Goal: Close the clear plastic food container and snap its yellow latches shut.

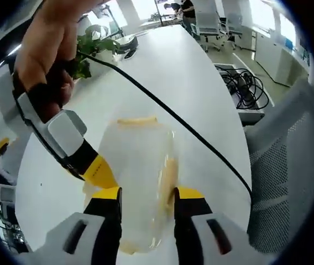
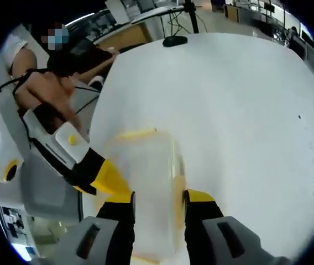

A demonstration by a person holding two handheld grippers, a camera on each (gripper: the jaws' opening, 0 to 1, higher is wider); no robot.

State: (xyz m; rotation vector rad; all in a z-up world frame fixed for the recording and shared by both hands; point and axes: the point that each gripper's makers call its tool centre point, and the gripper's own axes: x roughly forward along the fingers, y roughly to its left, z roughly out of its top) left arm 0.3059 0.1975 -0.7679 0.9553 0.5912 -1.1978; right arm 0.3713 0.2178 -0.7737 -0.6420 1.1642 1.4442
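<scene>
The clear plastic food container [image 1: 140,182] lies on the white table [image 1: 195,83], well in from its edges, with yellow latches [image 1: 137,120] on its sides. The left gripper [image 1: 146,196] has its jaws spread, one on each side of the container. The right gripper [image 2: 158,200] straddles it likewise, jaws apart. A black cable [image 1: 162,107] crosses the table toward a potted plant [image 1: 93,47] near the far edge.

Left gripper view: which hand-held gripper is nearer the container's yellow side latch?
Left: the left hand-held gripper straddles the container, one jaw beside the side latch. The right hand-held gripper is at the opposite side.
</scene>
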